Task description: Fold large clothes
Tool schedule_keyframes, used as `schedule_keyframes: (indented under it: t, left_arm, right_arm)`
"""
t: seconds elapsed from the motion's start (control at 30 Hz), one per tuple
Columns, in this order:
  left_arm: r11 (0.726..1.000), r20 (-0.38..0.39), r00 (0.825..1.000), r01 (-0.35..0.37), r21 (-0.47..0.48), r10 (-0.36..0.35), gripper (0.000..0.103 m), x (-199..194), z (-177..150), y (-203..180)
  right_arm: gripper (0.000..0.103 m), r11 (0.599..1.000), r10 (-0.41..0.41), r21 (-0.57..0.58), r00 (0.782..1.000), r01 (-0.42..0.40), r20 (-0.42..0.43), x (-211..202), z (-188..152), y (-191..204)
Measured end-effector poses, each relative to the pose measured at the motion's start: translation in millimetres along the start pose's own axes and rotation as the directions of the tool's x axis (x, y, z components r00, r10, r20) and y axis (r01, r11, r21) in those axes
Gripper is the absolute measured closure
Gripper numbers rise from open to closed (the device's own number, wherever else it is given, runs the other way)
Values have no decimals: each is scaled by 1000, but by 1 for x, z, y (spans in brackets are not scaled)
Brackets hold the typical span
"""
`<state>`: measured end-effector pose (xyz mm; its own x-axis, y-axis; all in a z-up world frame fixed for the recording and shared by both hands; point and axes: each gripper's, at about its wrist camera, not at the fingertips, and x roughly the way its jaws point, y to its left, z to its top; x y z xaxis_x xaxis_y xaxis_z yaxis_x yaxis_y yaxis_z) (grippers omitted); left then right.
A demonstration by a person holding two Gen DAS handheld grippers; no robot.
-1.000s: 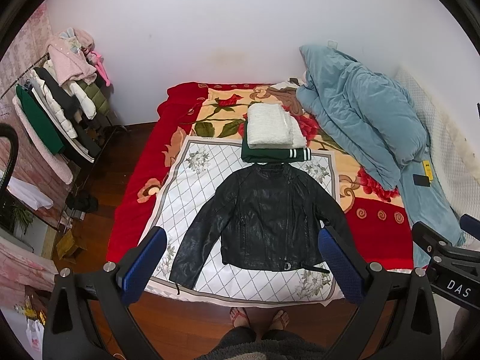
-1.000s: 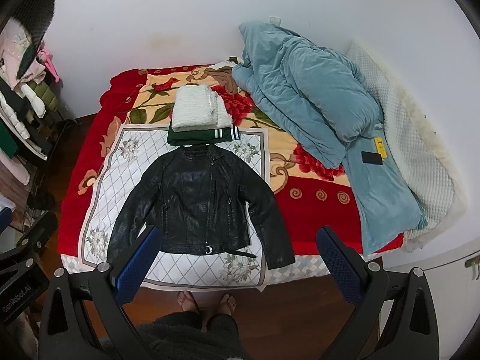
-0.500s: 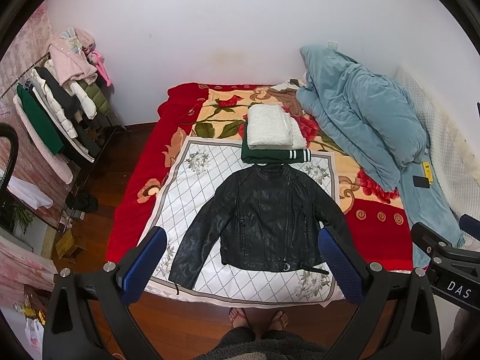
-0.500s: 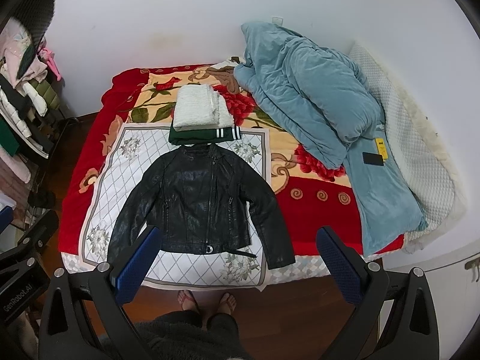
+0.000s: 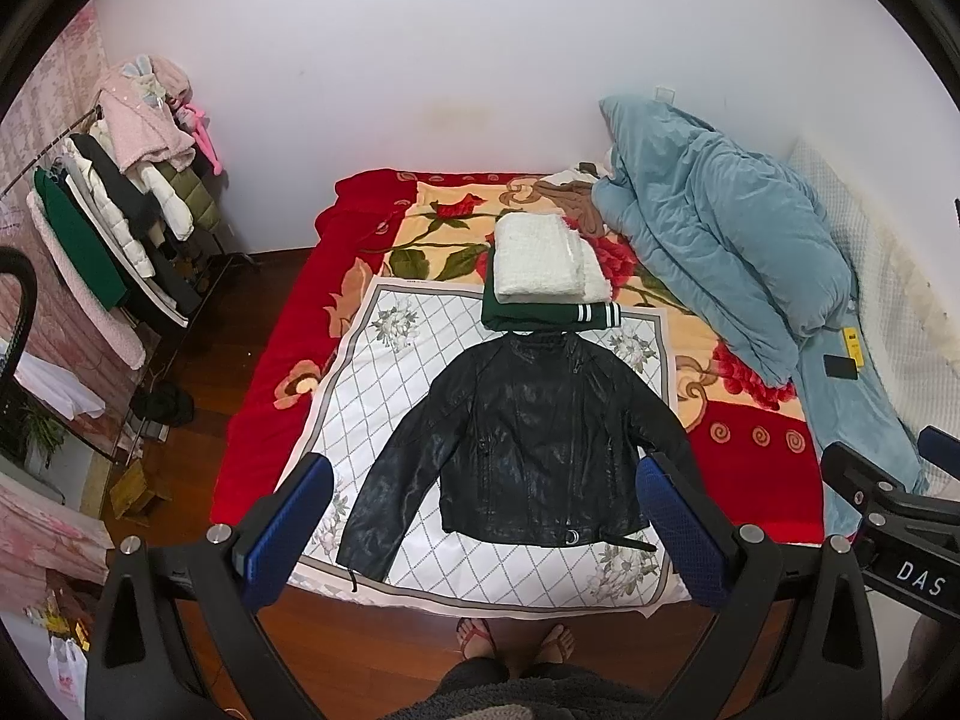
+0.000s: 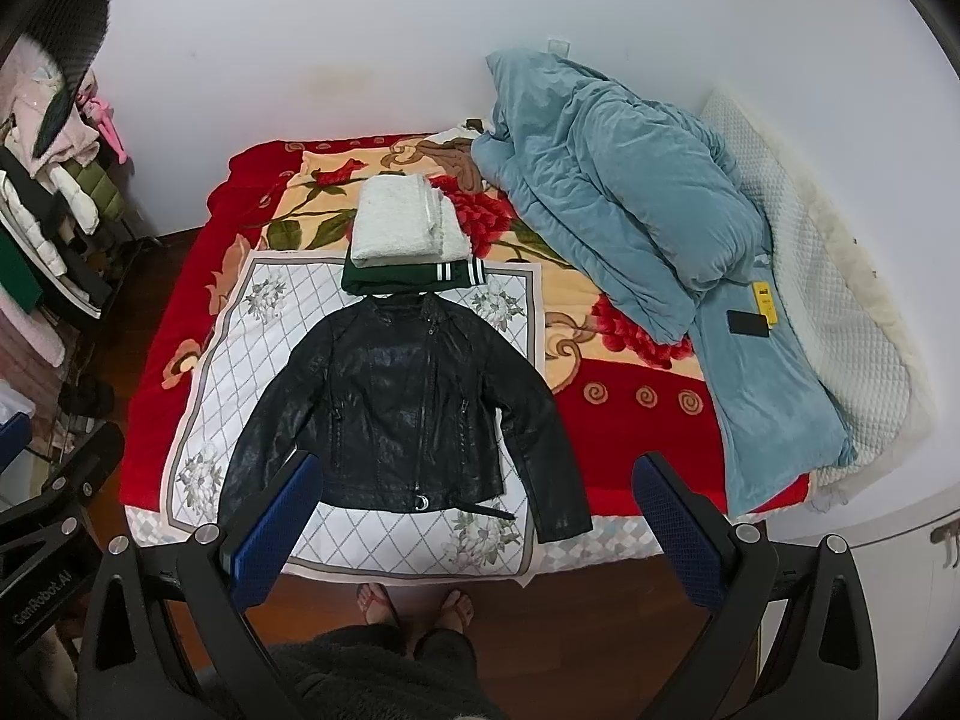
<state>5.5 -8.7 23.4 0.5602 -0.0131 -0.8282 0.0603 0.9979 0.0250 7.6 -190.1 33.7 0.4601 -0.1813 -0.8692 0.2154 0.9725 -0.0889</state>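
Observation:
A black leather jacket [image 5: 534, 438] lies flat, front up, sleeves spread, on a white diamond-patterned cloth [image 5: 384, 384] on the bed; it also shows in the right wrist view [image 6: 396, 408]. Behind its collar sits a folded stack: a white garment [image 5: 540, 264] on a green one [image 5: 540, 315]. My left gripper [image 5: 483, 525] is open and empty, held high above the jacket's hem. My right gripper [image 6: 471, 525] is open and empty, also high above the bed's near edge.
A blue quilt [image 5: 720, 252] is heaped on the bed's right side, with a phone [image 6: 747, 323] on it. A clothes rack [image 5: 114, 228] stands at the left. The person's feet [image 5: 516, 639] are on the wood floor at the bed's edge.
Both grippers have shifted only slightly; the view barely moved. The jacket and stack have not moved.

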Motion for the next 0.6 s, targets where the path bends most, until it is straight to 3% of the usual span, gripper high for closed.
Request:
schedule_keyframes:
  t: [0.23, 0.37, 0.5, 0.6]
  left_arm:
    - [1000, 18, 1000, -10, 12, 10, 0, 7, 13, -1]
    - [998, 61, 997, -58, 34, 55, 0, 35, 22, 5]
    - [983, 110, 983, -159, 88, 149, 0, 97, 27, 4]
    - [972, 87, 975, -215, 96, 207, 0, 159, 24, 1]
  right_arm:
    - [0, 1000, 12, 25, 1000, -12, -8, 5, 5, 3]
    - [0, 997, 22, 72, 1000, -22, -7, 30, 8, -4]
    - [0, 987, 0, 162, 1000, -2, 11, 91, 11, -35]
    - [0, 963, -42, 263, 994, 66, -98, 167, 4, -74]
